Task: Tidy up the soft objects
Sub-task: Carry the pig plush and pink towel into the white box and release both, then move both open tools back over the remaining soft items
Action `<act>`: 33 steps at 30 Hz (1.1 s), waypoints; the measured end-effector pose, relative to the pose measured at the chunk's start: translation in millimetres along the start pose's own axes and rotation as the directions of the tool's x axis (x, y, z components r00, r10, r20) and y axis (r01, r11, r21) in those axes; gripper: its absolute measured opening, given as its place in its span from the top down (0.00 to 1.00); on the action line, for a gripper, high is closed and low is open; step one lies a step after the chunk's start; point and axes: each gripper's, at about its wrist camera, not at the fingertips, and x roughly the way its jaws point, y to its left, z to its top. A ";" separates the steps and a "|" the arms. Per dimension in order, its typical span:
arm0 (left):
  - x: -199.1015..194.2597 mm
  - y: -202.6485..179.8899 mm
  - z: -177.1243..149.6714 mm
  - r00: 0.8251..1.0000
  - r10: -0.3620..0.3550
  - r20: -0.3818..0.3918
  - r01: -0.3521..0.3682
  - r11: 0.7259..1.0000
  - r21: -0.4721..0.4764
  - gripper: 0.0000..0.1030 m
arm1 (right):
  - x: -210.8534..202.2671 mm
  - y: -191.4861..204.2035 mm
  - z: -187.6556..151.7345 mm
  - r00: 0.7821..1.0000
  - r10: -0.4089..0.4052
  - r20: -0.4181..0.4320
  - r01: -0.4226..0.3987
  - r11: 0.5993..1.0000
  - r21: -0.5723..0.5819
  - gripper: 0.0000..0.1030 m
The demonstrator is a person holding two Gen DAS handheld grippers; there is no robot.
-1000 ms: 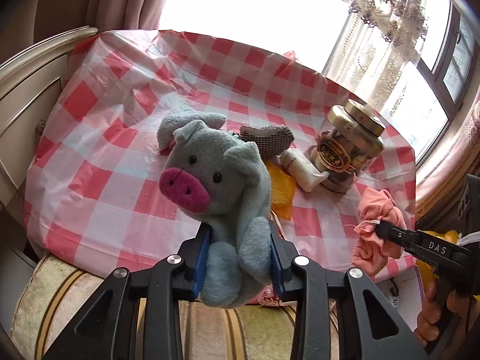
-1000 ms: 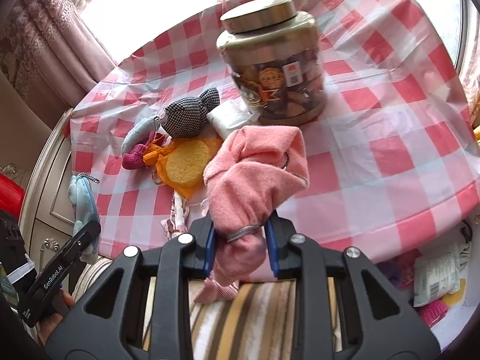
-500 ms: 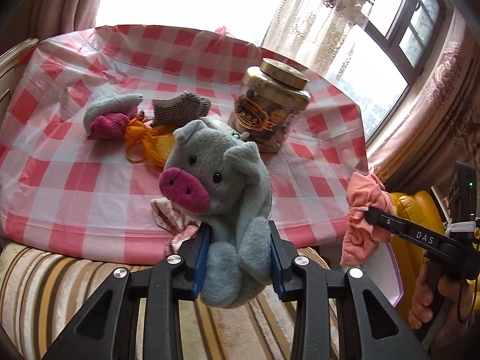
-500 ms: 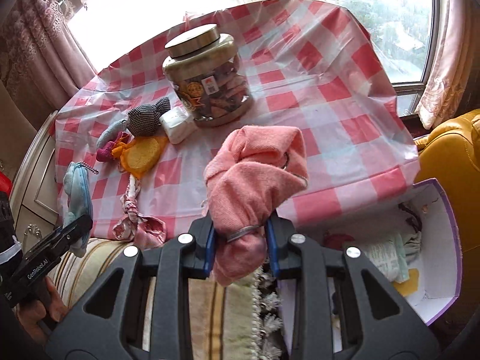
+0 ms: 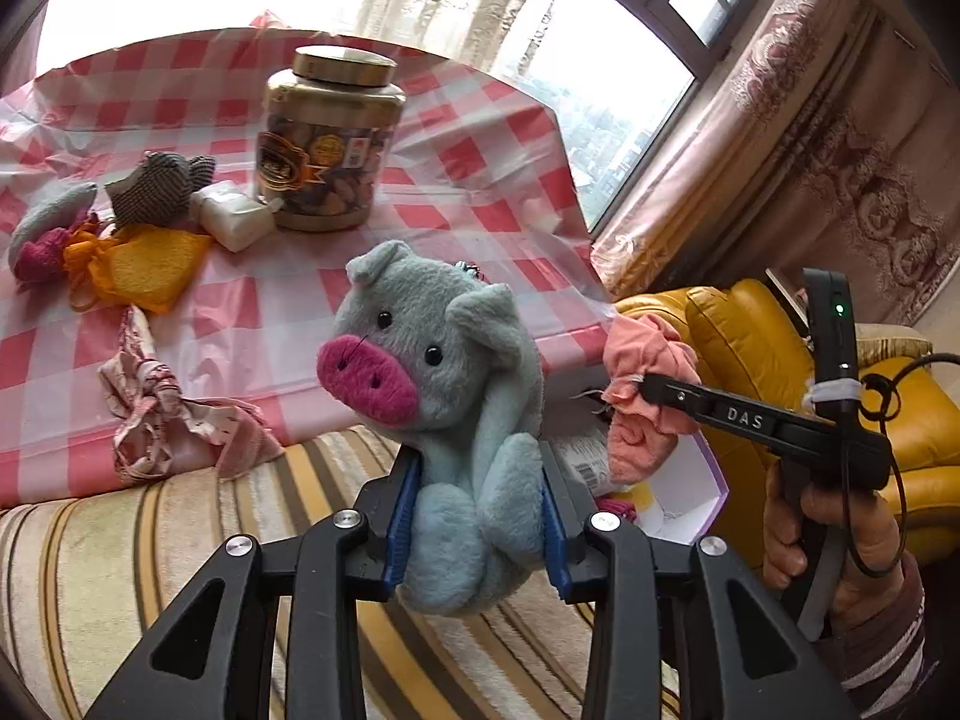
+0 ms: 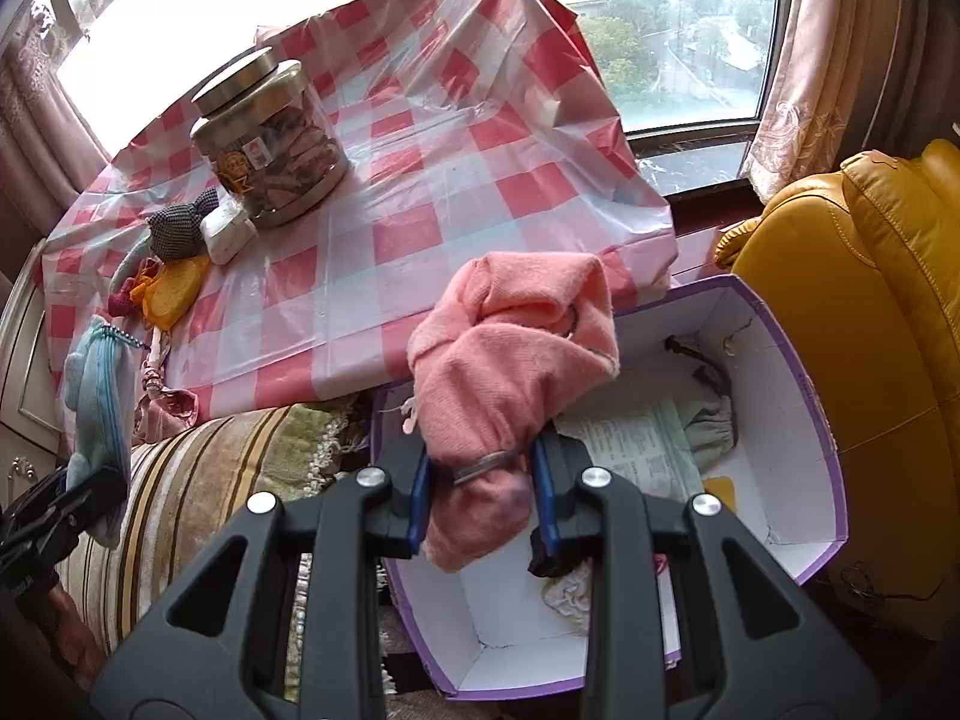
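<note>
Change: both grippers carried from over the checked table (image 6: 480,138) to the purple-edged box (image 6: 798,372).
Left gripper (image 5: 477,516): clenched on one grey plush pig (image 5: 444,360).
Right gripper (image 6: 483,498): clenched on one pink cloth bundle (image 6: 510,348), above the box.
Table count: one jar (image 5: 327,138).

I see jar (image 6: 270,144) on table (image 6: 480,180), far side; small pouch (image 6: 177,228) and wrapped block (image 6: 227,234) just beside it, left. Open box (image 6: 780,420) below table edge, right of striped sofa (image 6: 198,480), armchair (image 6: 870,330) beyond. Plush pig (image 5: 444,396) over sofa, towel bundle (image 6: 510,360) above box.
</note>
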 end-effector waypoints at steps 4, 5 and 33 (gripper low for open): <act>7.8 -19.4 -5.3 0.998 -0.047 -0.036 0.048 0.998 0.034 0.64 | -5.4 -9.7 0.4 1.000 -0.005 0.008 0.005 1.000 0.002 0.69; 9.4 -23.2 -6.4 0.997 -0.057 -0.043 0.059 0.997 0.040 0.64 | -5.8 -10.8 0.7 1.000 -0.002 0.008 0.002 1.000 0.003 0.69; 13.3 -38.6 -11.5 0.983 -0.156 -0.091 0.164 0.983 0.080 0.38 | 0.7 3.3 -1.7 0.998 0.051 -0.023 -0.051 0.999 0.000 0.43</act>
